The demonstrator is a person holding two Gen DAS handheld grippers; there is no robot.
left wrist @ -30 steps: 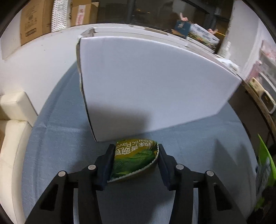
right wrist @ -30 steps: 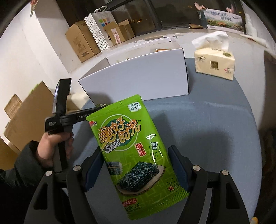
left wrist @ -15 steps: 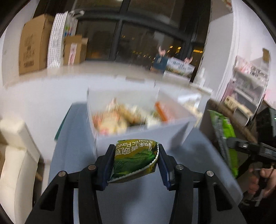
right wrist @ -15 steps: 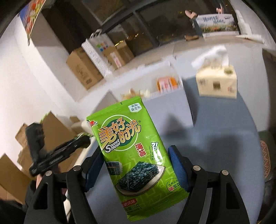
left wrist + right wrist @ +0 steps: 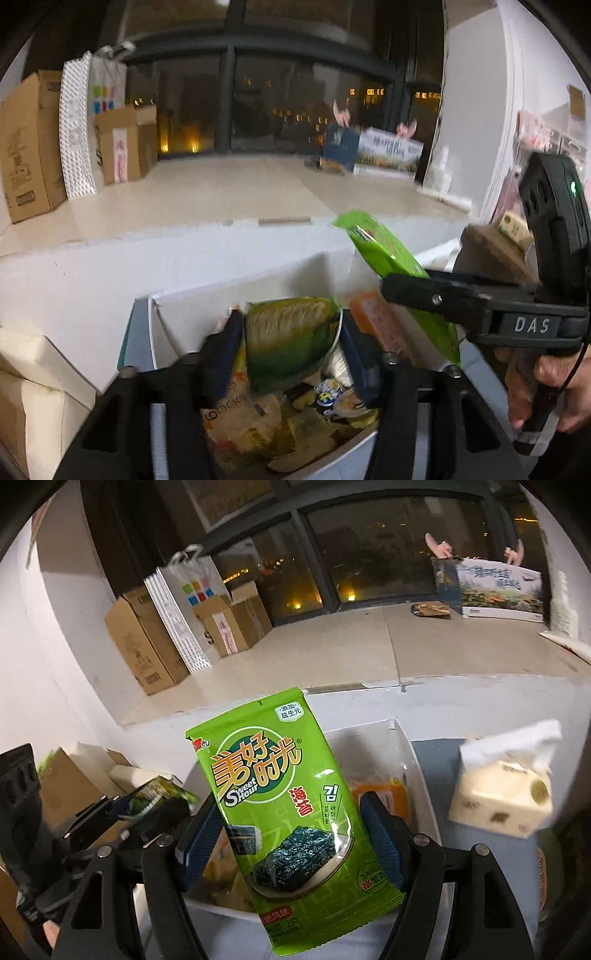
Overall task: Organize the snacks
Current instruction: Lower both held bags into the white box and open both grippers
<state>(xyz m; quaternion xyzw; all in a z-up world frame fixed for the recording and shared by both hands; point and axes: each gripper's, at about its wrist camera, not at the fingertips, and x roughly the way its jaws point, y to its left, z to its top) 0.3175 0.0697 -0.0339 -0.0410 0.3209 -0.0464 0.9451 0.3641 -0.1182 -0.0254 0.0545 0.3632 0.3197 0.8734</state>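
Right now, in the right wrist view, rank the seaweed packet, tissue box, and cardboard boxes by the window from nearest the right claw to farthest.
1. Seaweed packet: gripped in the right claw, centre.
2. Tissue box: on the table, right.
3. Cardboard boxes: on the floor, far left, by the window.

Across the top of your frame, dark windows (image 5: 369,550) show small city lights outside. Below them lies a pale tiled floor (image 5: 332,650), with cardboard boxes (image 5: 144,642) stacked at the upper left against a white wall (image 5: 55,635).
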